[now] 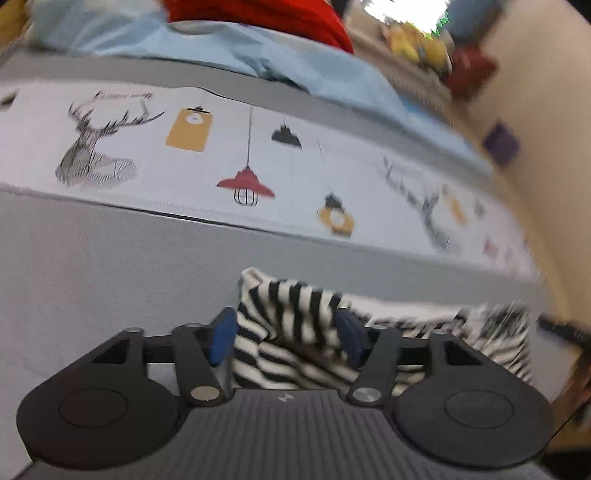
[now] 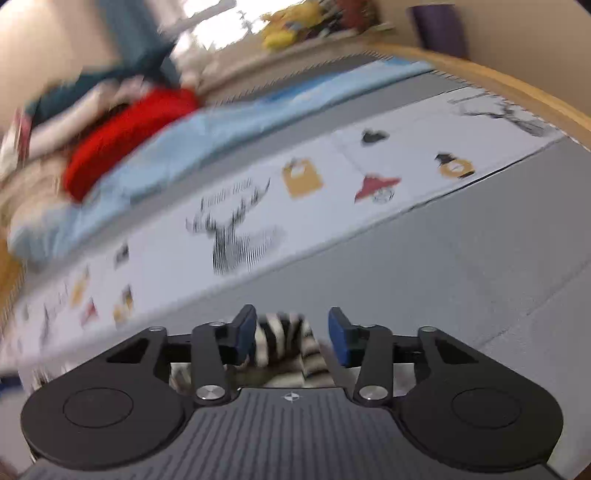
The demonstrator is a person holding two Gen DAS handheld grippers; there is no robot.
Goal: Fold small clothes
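A black-and-white striped garment (image 1: 291,332) lies bunched on the grey tablecloth. In the left wrist view my left gripper (image 1: 286,338) is open, its blue pads (image 1: 223,338) on either side of a raised fold of the garment. In the right wrist view my right gripper (image 2: 291,338) is open with another bunched part of the striped garment (image 2: 284,341) between its blue pads (image 2: 245,334). Both views are motion-blurred. I cannot tell whether the pads touch the cloth.
A white printed runner with deer and lamps (image 1: 221,158) crosses the grey table (image 1: 92,266). Beyond it lie a light blue cloth (image 1: 258,51) and a red garment (image 1: 266,14). The runner (image 2: 295,206), blue cloth (image 2: 207,136) and red garment (image 2: 122,144) also show in the right wrist view.
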